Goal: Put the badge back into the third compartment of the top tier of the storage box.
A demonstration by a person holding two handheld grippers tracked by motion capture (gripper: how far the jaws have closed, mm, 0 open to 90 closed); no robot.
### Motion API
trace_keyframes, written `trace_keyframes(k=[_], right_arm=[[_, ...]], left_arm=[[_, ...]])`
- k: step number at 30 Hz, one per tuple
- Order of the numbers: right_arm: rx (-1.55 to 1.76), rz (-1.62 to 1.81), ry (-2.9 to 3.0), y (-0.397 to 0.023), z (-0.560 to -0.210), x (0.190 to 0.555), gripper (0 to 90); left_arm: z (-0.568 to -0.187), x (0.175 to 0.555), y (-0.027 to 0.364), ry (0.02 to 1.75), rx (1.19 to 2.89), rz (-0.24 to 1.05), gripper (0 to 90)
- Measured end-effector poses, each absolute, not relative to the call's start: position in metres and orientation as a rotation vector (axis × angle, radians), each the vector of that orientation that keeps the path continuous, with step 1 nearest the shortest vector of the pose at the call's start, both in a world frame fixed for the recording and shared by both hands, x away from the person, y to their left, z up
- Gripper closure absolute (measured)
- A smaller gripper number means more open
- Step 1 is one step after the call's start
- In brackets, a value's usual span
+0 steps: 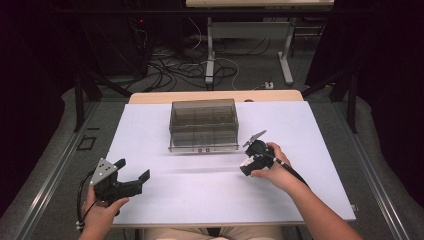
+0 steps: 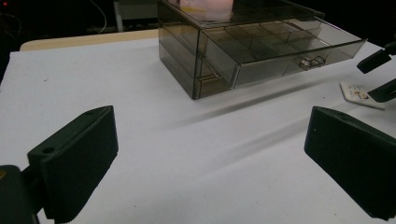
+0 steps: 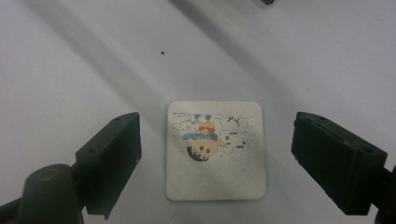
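A white cartoon card [image 3: 215, 150] is seen flat on the bench [image 3: 70, 60], directly beneath the right hand-held gripper [image 3: 215, 163], between its spread jaws and untouched by either. The left hand-held gripper [image 2: 210, 163] is held spread, well apart.

White table [image 1: 165, 200] bears a drawer box [image 1: 203, 125] and card [image 3: 215, 149].
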State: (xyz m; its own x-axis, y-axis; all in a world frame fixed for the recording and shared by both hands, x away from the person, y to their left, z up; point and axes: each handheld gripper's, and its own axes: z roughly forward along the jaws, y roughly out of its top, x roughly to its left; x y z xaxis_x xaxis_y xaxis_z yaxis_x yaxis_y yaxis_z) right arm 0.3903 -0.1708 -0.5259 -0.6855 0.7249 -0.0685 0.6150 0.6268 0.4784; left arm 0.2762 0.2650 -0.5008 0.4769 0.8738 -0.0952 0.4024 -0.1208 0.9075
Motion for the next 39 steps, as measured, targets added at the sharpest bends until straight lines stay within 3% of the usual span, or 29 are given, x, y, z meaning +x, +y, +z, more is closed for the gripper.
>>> trace_keyframes(k=[39], right_arm=[[1.132, 0.619, 2.684, -0.177, -0.543, 0.405, 18.4]], left_arm=[[-0.5, 0.276, 0.265, 1.094, 1.722, 0.582, 3.2]])
